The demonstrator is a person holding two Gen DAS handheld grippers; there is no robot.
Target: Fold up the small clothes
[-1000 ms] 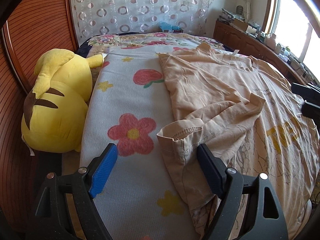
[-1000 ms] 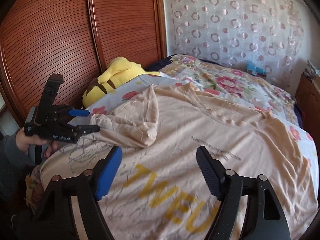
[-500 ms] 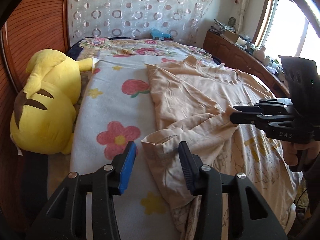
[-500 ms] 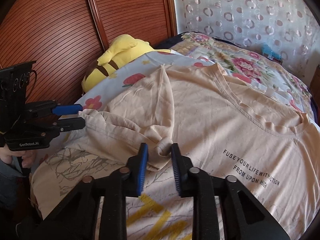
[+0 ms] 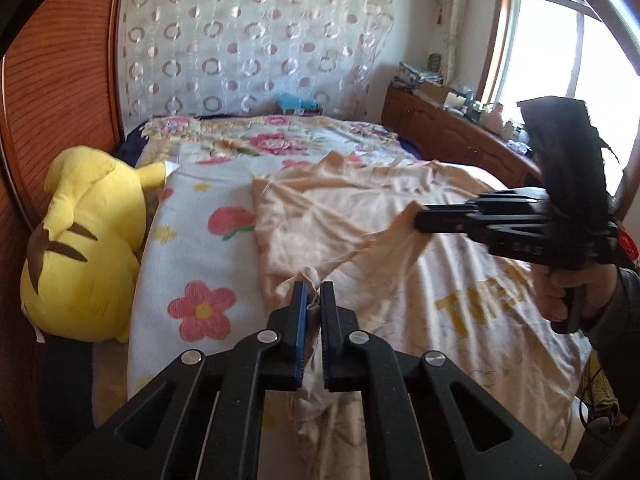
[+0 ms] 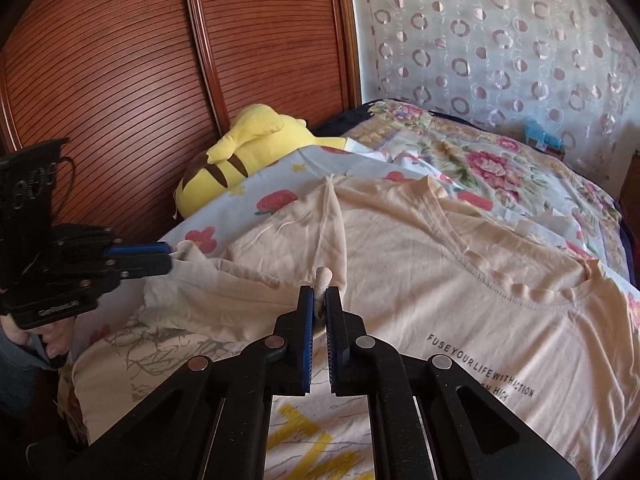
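- Left gripper [image 5: 313, 294], lower centre of the left wrist view: its two black fingers with blue pads are drawn almost together, pinching a bunched fold of the T-shirt's sleeve [image 5: 360, 248]. The same gripper appears at the left edge of the right wrist view [image 6: 170, 258], its tips clamped on the sleeve's hem.
- Right gripper [image 6: 319, 300], lower centre of the right wrist view: the fingers stand narrow, gripping a small rolled tuft of peach cloth that pokes up between the pads. In the left wrist view it enters from the right of the frame [image 5: 418, 220], its tips closed on the sleeve's far corner.
- T-shirt [image 6: 440, 280]: peach, spread face up across the bed, filling the centre and right of both views. Black print reads "FUSE YOUR LIFE WITH ACTION"; large yellow letters lie toward the lower edge. The sleeve is stretched taut between the two grippers, lifted off the body of the garment.
- Blanket [image 5: 192, 248]: white with red flowers and yellow stars, under the shirt's left side.
- Plush toy [image 5: 84, 248]: yellow with brown stripes, at the left of the frame beside the blanket, against the wardrobe.
- Wardrobe [image 6: 120, 80]: reddish slatted wooden doors, upper left of the right wrist view.
- Curtain [image 5: 248, 40]: white with ring pattern, behind the bed's far end.
- Window [image 5: 560, 52]: bright, upper right, above a low cluttered cabinet.
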